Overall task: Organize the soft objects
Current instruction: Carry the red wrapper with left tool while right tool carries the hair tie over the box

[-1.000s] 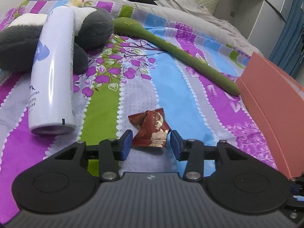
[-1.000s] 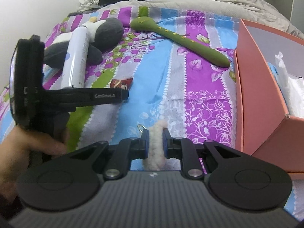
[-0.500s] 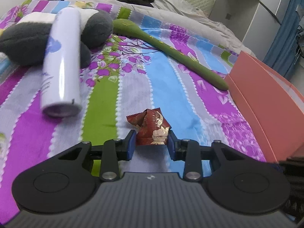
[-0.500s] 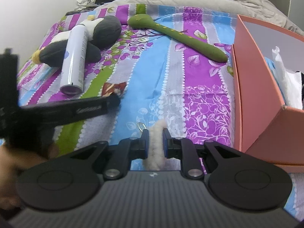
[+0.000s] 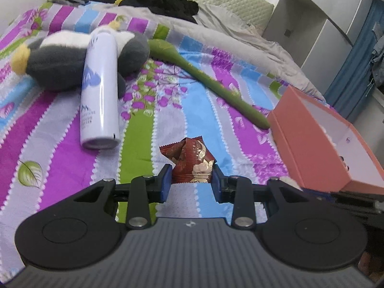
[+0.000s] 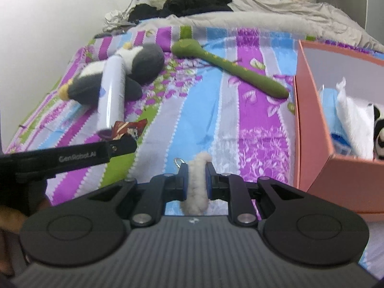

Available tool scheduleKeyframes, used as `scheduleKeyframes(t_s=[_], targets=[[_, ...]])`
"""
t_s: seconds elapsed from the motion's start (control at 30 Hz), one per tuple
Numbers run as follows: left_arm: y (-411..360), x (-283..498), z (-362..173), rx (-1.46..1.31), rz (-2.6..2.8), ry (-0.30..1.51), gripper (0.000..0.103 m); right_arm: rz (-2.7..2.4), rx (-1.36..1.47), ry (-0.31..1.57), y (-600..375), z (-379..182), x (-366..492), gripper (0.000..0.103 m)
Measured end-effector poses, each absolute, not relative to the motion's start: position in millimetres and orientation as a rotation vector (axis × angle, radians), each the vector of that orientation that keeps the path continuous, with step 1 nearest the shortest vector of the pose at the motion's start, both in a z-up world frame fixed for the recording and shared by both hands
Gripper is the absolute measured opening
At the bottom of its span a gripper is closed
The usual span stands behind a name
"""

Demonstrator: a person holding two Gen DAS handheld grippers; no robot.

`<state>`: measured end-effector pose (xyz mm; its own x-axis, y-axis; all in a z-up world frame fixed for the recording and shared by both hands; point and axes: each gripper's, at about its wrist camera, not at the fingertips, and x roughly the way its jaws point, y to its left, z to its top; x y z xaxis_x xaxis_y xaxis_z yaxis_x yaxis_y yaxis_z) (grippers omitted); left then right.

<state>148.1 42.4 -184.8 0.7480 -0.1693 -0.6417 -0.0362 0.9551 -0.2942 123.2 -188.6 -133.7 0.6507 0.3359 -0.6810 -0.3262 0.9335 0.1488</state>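
Showing two soft items held above a striped bed. The wrapper (image 5: 192, 162), dark red and crinkled, sits between the blue fingers (image 5: 165, 182) of the left gripper (image 5: 192, 183), which press on its lower edge from both sides; it hangs clear of the bedspread (image 5: 240, 129). In the right wrist view the same wrapper shows at the tip of the left gripper, in front of the can's base. The fluffy piece (image 6: 197, 184), cream-coloured with a small metal ring (image 6: 178, 161) at its far end, is pinched between the nearly closed fingers of the right gripper (image 6: 196, 180) and stands upright between them. To the right of both lies the box (image 6: 309, 120), salmon pink and open at the top, resting on the bed; white paper (image 6: 352, 117), something blue, and a black-and-white plush (image 6: 379, 134) lie inside it. Farther up the bed, a green plush snake (image 5: 211, 81) stretches diagonally, its tail end near the box's corner. To the left of it a white spray can (image 5: 100, 91) lies across a grey-and-white penguin plush (image 5: 60, 64), touching it. Dark clothes (image 5: 163, 0) are heaped at the head of the bed.
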Motion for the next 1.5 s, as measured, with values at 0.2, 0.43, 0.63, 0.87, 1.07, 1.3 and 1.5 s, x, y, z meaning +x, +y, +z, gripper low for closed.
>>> scheduleKeyframes(t_s=[0.2, 0.43, 0.63, 0.87, 1.07, 1.3, 1.5], targets=[[36, 138, -146, -0.290, -0.089, 0.701, 0.040, 0.403, 0.037, 0.699, -195, -92, 120, 0.018], [22, 136, -99, -0.286, -0.125, 0.665, 0.040, 0.430, 0.046, 0.639, -205, -46, 119, 0.018], [2, 141, -62, -0.264, -0.179, 0.647, 0.040, 0.415, 0.054, 0.591, -219, -16, 122, 0.018], [-31, 151, -28, -0.243, -0.263, 0.642, 0.040, 0.385, 0.077, 0.532, -246, 11, 119, 0.018], [-64, 163, -11, -0.216, -0.315, 0.626, 0.040, 0.327, 0.059, 0.490, -273, 25, 117, 0.018], [-114, 178, -6, -0.155, -0.374, 0.637, 0.040, 0.247, 0.046, 0.467, -309, 32, 115, 0.018], [-158, 193, -8, -0.127, -0.421, 0.646, 0.040, 0.180, 0.050, 0.454, -344, 35, 114, 0.018]])
